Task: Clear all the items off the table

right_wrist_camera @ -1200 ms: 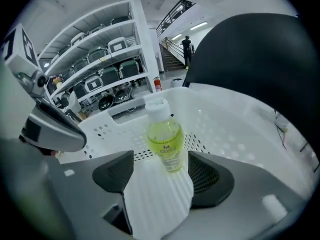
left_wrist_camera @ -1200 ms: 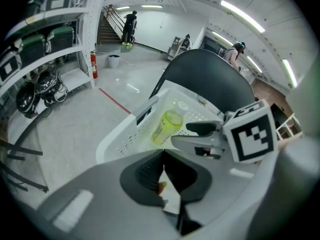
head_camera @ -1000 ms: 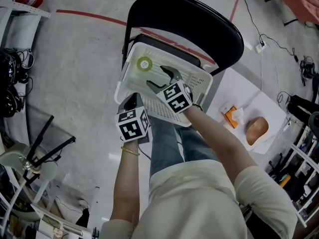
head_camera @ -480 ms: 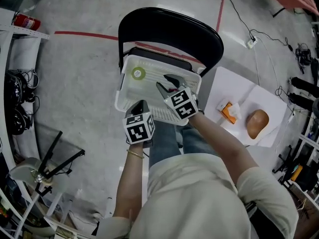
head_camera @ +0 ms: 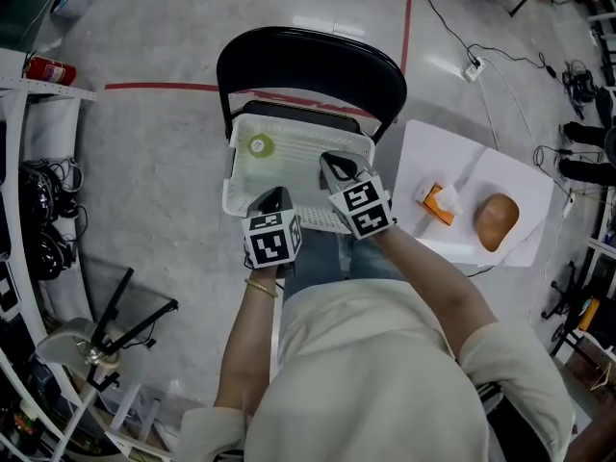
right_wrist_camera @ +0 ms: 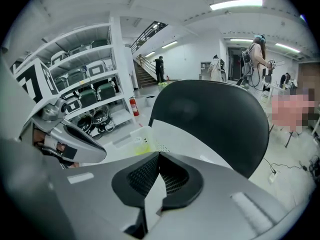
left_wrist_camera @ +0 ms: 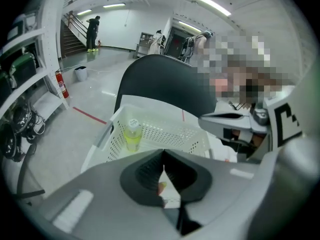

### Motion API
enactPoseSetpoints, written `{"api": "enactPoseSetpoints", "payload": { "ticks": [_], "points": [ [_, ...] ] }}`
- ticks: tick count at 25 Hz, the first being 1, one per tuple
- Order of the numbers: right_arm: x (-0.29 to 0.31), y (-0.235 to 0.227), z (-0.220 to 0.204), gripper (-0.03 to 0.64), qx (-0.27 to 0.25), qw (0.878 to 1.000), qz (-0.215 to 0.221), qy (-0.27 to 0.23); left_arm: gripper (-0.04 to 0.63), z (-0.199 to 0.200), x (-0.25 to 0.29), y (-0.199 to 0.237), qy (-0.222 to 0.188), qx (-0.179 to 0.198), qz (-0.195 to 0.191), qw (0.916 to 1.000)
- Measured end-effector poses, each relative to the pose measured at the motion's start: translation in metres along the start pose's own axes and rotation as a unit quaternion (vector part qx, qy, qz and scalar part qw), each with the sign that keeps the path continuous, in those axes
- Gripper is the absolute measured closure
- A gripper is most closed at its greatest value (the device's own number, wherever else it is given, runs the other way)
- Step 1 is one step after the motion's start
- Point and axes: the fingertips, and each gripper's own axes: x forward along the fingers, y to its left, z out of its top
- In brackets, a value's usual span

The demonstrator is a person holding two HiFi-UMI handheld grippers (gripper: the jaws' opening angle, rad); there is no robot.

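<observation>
Change: right gripper, jaws spread over the basket a second ago, has just been closing and is now closed on nothing. Left gripper: jaws closed, as before.
Count: one white perforated plastic basket on one black chair, holding one yellow-green bottle at far left. White surface, right: one orange packet, one brown rounded loaf.

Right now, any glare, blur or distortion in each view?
Head view: even light, sharp, lamp glare on the floor behind the chair. Left gripper view: fisheye bend, dark corners, bottle fairly clear. Right gripper view: same fisheye, ceiling lamp blown out.
</observation>
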Motion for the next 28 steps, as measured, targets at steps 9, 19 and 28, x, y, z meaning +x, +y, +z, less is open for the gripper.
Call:
{"api": "enactPoseSetpoints", "payload": {
  "ticks": [9,19,28],
  "points": [
    [-0.042,-0.005,0.008,0.617,0.025,0.999,-0.029,-0.02,0.586,0.01,-0.013,-0.024,0.003,0.052,-0.031,0.9982],
    [-0.083,-0.005,-0.006,0.617,0.069,0.996,-0.054,-0.032,0.586,0.021,-0.021,-0.066,0.003,0.12,-0.086,0.9891],
    [-0.13,-0.027,-0.035,0.617,0.121,0.987,-0.096,-0.051,0.586,0.013,-0.02,-0.121,0.011,0.178,-0.112,0.9775]
  ]
}}
